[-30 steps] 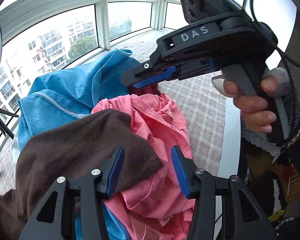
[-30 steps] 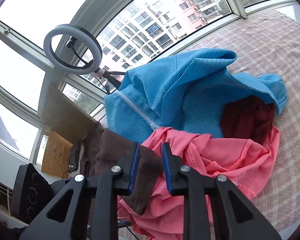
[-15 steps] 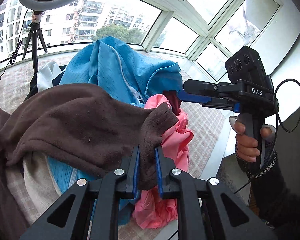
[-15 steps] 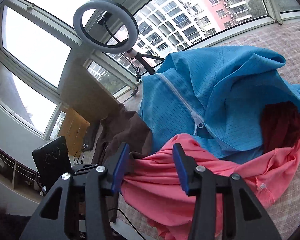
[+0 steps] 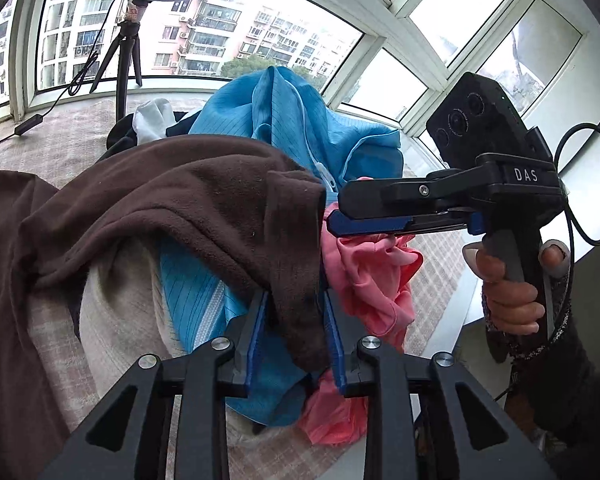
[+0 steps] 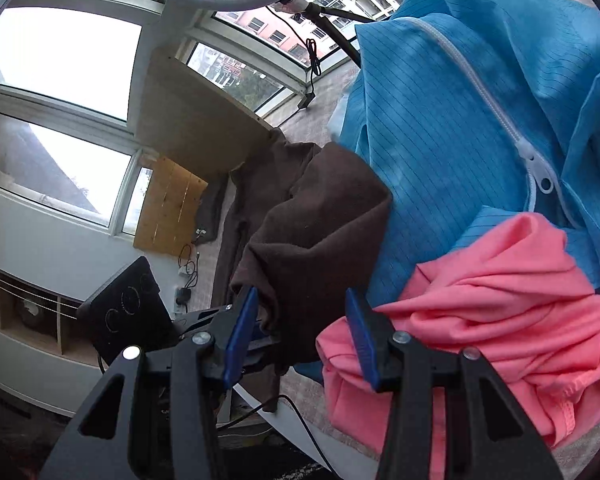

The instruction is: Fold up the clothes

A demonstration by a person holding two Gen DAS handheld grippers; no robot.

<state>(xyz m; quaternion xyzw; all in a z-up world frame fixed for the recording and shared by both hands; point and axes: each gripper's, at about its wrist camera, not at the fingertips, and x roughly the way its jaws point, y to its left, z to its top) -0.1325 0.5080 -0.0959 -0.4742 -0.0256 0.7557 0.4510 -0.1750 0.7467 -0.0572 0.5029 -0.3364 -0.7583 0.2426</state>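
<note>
Against the near side of the blue pinstriped zip jacket (image 5: 284, 120): brown fleece garment (image 5: 172, 208), draped over the heap, one corner hanging down between the pads of the left tool (image 5: 294, 308). Jaws opening there, fleece in the gap, grip looking slack rather than clenched. Right tool (image 6: 300, 320) released too, pads standing apart, tips close to the same brown edge, nothing pinched.

Looks thick, soft and light; probably sags and stretches under its own weight and clings a little to the neighbouring cloth rather than sliding. Nothing fragile. Best taken at a hem or a seamed corner, one tool to each of two corners, so as to hang flat once lifted clear of the blue jacket. Risks dragging the crumpled pink knit garment (image 5: 372, 272), which lies just below and right of the blue jacket and touches the fleece.

Hard to say what kind of garment: no sleeve, collar or full outline in view. Runs out of the left wrist view, and trails off towards the edge of the checked covering (image 5: 432, 264) in the right wrist view. Cannot tell how far the fleece reaches under the blue jacket. Pale beige cloth (image 5: 116, 300) and a white piece (image 5: 152, 120) beside the blue jacket only partly visible. Left tool mostly hidden behind the right tool's fingers in the right wrist view.
</note>
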